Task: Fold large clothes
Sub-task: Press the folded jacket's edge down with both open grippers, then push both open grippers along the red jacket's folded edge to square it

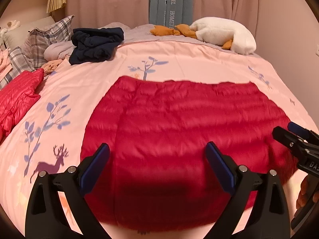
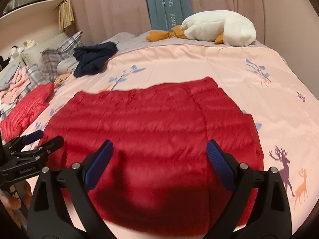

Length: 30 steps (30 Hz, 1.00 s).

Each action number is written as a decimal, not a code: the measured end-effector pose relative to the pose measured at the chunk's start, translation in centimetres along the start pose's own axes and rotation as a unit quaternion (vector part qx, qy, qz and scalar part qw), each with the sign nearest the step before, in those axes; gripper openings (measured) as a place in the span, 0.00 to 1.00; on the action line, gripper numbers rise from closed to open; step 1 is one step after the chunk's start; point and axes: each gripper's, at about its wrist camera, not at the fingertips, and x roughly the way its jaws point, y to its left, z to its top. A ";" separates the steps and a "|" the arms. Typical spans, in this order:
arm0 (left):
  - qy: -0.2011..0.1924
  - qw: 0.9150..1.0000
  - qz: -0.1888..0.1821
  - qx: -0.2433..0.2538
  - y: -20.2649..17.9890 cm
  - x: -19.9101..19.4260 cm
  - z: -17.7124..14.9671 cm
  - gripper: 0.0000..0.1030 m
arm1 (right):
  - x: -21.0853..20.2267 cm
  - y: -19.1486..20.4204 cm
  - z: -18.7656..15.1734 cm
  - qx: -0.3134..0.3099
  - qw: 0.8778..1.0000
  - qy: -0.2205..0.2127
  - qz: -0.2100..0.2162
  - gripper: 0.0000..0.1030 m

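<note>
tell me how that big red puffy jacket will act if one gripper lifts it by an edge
The red quilted jacket looks soft and puffy, so it would likely droop and fold rather than stay flat. Its shell looks smooth and sheeny, so it may slip on the pink duvet or from a shallow pinch.

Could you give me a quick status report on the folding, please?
Left gripper and right gripper open, empty, over the near edge. Red jacket flat on the bed. Nothing in the way.

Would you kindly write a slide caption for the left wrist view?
Open left claw hovers above a red quilted jacket spread on the pink bedspread; right claw alongside.
</note>
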 end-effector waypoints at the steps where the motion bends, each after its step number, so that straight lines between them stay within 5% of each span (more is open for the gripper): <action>1: 0.005 1.000 0.000 -0.002 0.0 0.6 0.3 0.94 | 0.6 -0.1 0.2 0.003 1.000 0.003 -0.002 0.93; 10: 0.038 0.999 0.001 0.002 -0.1 3.4 -0.1 0.97 | 4.4 0.3 -0.4 -0.020 0.998 0.047 -0.025 0.95; 20: 0.021 1.000 -0.002 0.000 0.4 0.8 -1.3 0.97 | 0.0 -0.1 -1.2 -0.022 1.000 0.008 -0.019 0.93; 30: 0.034 0.999 0.005 0.002 0.3 0.5 -2.2 0.97 | 0.5 -0.8 -2.6 -0.013 0.999 0.044 -0.021 0.94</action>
